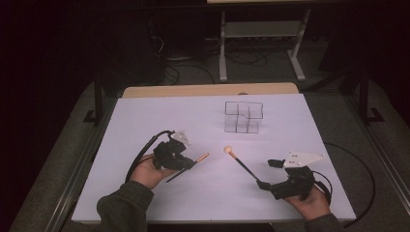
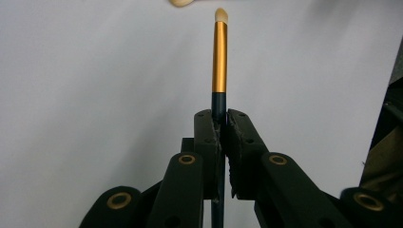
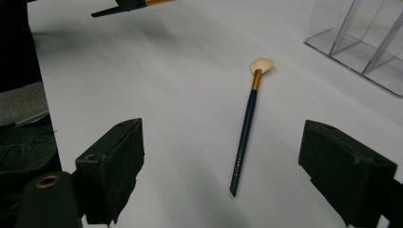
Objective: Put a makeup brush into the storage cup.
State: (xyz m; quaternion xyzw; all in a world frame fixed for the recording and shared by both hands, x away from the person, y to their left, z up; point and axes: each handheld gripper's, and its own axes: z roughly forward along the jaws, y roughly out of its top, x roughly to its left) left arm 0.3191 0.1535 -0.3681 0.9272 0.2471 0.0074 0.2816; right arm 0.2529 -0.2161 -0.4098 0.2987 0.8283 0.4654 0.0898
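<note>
Both grippers sit in the lower half of the high view, one in each of the person's hands. At lower left of centre, the left gripper [image 1: 189, 163] is clamped on a slim makeup brush [image 1: 196, 160], whose gold ferrule points toward the middle of the frame while the dark handle end sticks out below the jaws. From the left gripper view, the left gripper's [image 2: 222, 124] jaws stand pressed together on the brush's dark handle just under the gold ferrule [image 2: 219, 57], and the brush runs straight up the centre of the frame to a small pale tip near the top edge, held clear above the white table sheet [image 2: 95, 85]. At lower right of the high view, the right gripper [image 1: 261, 183] rests near the table's front edge with its jaws wide apart and nothing between the pads. A second makeup brush with a fan-shaped pale head [image 1: 239, 162] lies flat on the sheet, slanting from the centre of the frame down toward the right gripper, its handle end just beside that gripper's jaws. The right gripper view shows this fan brush [image 3: 246, 126] lying in the centre of the frame, between the two spread pads [image 3: 116, 166] but farther off, head toward the top. A clear acrylic organizer [image 1: 243, 117] with several compartments stands in the upper middle of the high view, well apart from both brushes.
</note>
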